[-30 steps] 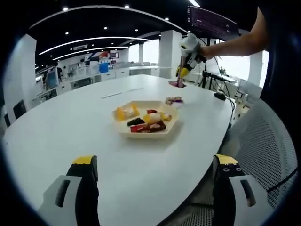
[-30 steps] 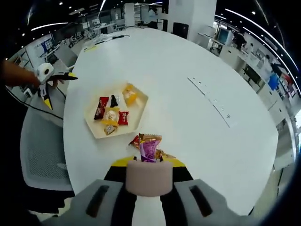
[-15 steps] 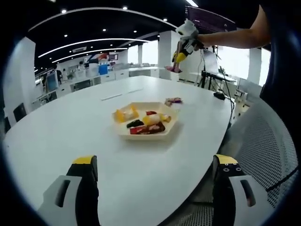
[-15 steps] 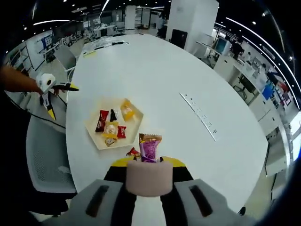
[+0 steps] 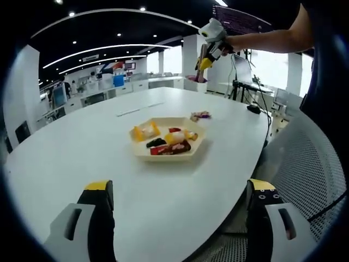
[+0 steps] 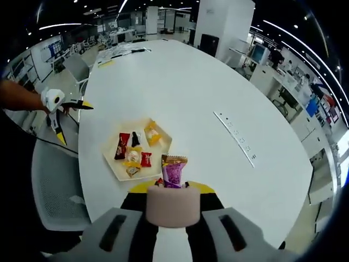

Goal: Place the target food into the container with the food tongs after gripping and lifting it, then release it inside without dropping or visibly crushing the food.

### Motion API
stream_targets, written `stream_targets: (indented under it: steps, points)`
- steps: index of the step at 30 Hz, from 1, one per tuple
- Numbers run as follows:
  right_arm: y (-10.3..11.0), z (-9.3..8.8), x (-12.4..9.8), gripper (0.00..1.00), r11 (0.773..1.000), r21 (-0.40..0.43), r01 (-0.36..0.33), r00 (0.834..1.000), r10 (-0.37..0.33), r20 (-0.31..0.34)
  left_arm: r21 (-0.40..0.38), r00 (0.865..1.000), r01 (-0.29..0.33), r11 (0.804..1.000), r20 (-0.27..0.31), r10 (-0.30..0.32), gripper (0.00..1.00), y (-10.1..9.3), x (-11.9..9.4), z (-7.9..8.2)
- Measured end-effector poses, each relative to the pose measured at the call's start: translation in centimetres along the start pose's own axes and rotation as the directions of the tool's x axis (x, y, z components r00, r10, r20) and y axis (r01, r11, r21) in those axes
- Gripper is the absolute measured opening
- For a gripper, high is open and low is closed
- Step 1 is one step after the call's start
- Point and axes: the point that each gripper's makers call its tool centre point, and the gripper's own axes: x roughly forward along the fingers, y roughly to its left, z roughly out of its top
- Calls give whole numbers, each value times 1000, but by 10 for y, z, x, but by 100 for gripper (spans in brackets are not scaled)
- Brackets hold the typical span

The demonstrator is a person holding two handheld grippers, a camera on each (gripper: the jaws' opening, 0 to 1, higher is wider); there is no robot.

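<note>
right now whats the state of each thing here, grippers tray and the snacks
right gripper: shut on the purple snack packet, held high above the table
purple snack packet: gripped, upright, lifted
left gripper: open, empty, low over the table edge
tray: flat on the table, holding several wrapped snacks
loose snacks: lying on the table beside the tray
white table: bare apart from the tray and loose snacks

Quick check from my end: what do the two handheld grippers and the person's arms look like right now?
The left gripper has black jaws with yellow tips on grey mounts. The right gripper matches, grey body, black jaws and yellow tips, with a pinkish block between the jaws. In the left gripper view, the right gripper appears as a white body with a yellow tip. The arm holding it is bare below a dark short sleeve.
</note>
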Motion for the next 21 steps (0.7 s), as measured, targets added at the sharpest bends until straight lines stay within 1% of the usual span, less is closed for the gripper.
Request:
stream_targets:
  steps: [5,8,9,14,17,21]
  points:
    - [11,16,9,17,1000,8,-23,1000,23,18,2,1000,-4,1000,4,4,99,1,0,0]
    - [18,30,16,17,999,12,-33,999,32,36,3,1000,-7,1000,2,7,98,1,0,1]
    - [22,38,19,17,999,17,-44,998,43,50,3,1000,-8,1000,1,8,98,1,0,1]
    - [39,59,36,17,998,-6,-65,996,65,59,5,1000,-12,1000,-2,12,98,2,0,0]
    - [48,69,44,18,997,-12,-79,995,79,62,4,1000,-12,1000,-1,12,98,2,0,-1]
    - [56,74,54,18,996,-23,-89,995,90,52,3,1000,-17,1000,9,17,98,2,-1,2]
